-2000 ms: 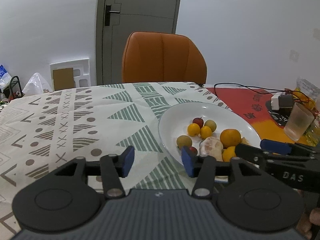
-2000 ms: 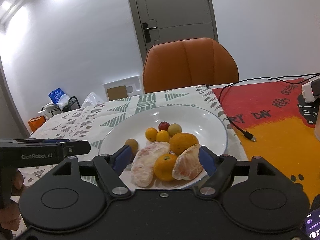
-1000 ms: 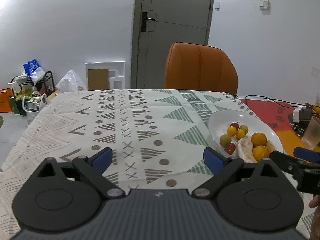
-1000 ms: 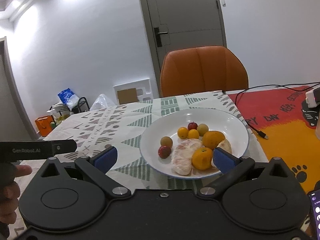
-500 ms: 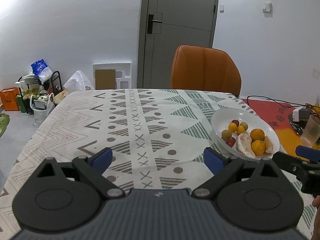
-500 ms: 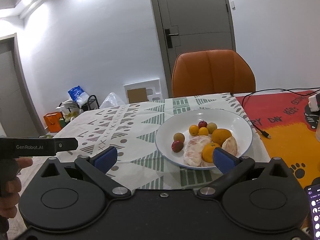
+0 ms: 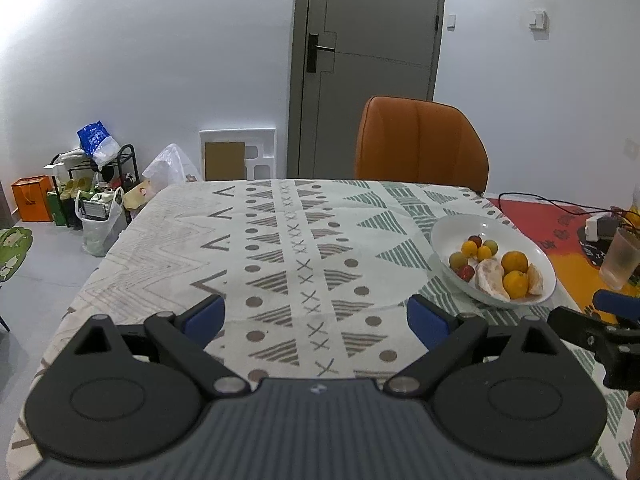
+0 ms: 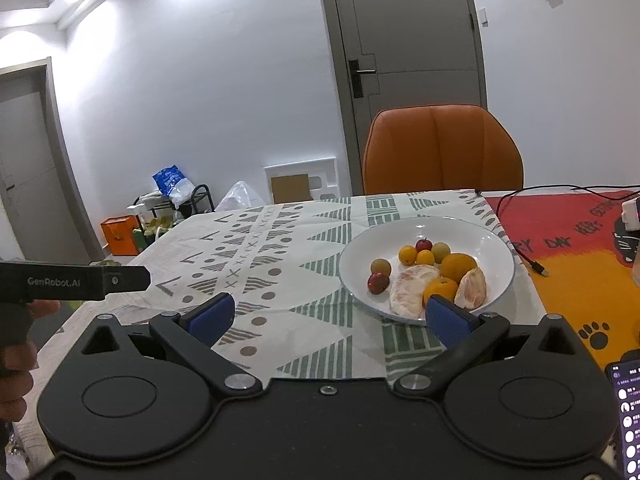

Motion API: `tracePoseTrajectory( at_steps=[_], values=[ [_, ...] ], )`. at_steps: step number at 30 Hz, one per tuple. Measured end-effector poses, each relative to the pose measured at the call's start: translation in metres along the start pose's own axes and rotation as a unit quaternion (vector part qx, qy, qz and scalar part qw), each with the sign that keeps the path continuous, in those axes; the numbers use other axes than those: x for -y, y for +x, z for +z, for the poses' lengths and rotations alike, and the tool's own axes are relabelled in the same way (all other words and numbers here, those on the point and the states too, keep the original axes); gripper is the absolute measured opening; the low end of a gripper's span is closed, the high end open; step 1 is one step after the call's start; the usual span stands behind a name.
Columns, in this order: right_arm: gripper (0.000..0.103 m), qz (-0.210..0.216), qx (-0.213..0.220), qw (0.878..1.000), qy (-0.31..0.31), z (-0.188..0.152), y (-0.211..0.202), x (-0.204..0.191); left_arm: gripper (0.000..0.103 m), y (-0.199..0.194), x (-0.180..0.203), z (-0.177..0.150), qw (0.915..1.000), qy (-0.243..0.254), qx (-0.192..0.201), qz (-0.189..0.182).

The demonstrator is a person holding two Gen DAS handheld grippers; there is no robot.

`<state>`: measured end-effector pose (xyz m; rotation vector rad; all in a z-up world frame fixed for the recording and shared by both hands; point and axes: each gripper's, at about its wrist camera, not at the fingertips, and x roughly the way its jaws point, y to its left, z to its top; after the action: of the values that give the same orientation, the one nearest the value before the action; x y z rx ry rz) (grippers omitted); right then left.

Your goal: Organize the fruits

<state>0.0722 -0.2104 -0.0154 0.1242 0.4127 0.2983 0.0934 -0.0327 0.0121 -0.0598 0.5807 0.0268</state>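
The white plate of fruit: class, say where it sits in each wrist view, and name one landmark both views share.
Left wrist view: the white plate lies right of centre, at mid-height, beyond the right fingertip.
Right wrist view: it lies right of centre, just beyond the right fingertip.
Shared landmark: the orange chair behind the table.

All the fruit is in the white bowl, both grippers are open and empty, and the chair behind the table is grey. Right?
Not quite: the chair is orange, as the right wrist view shows. The fruit does sit in the white bowl, and the left gripper and right gripper are open and empty.
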Motion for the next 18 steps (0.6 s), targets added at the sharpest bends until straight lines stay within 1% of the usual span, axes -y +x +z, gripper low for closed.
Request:
tracePoseTrajectory(
  at_steps=[15, 18],
  values=[
    [0.103, 0.004, -0.005, 1.000, -0.014, -0.010, -0.016, -0.016, 0.097, -0.030, -0.013, -0.027, 1.0000, -0.004, 0.002, 0.003],
    [0.103, 0.002, -0.003, 1.000, -0.019, -0.011, -0.017, -0.020, 0.097, -0.035, -0.019, -0.032, 0.9999, -0.013, 0.004, 0.005]
  ],
)
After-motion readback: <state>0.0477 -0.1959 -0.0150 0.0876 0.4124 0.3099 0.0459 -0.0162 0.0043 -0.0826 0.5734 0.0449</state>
